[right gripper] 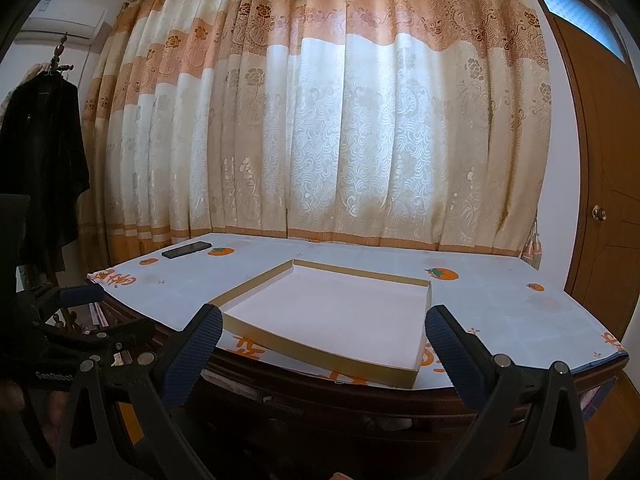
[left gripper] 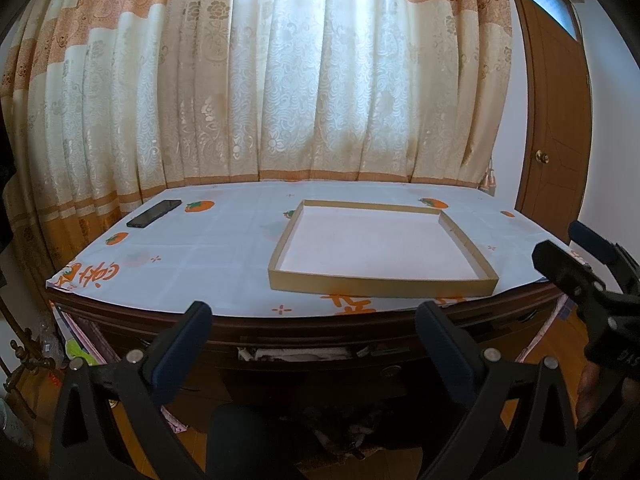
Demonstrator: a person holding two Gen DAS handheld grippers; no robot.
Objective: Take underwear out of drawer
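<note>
A dark wooden drawer (left gripper: 304, 360) under the table's front edge stands slightly ajar. Pale folded fabric (left gripper: 296, 354), apparently the underwear, shows in the gap. My left gripper (left gripper: 314, 320) hovers open in front of that drawer, level with the table edge, holding nothing. My right gripper (left gripper: 572, 248) hangs to its right, beside the table's right corner. In the right wrist view my right gripper (right gripper: 326, 328) is open and empty, facing the table edge above the drawer front (right gripper: 360, 420). My left gripper (right gripper: 108, 312) shows at the left there.
A shallow gold-edged cardboard tray (left gripper: 380, 282) lies on the white persimmon-print tablecloth (left gripper: 200, 256), with a black phone (left gripper: 154, 213) at the back left. Curtains hang behind the table. A wooden door (left gripper: 556, 140) is at right, and dark clothes (right gripper: 40, 160) hang at left.
</note>
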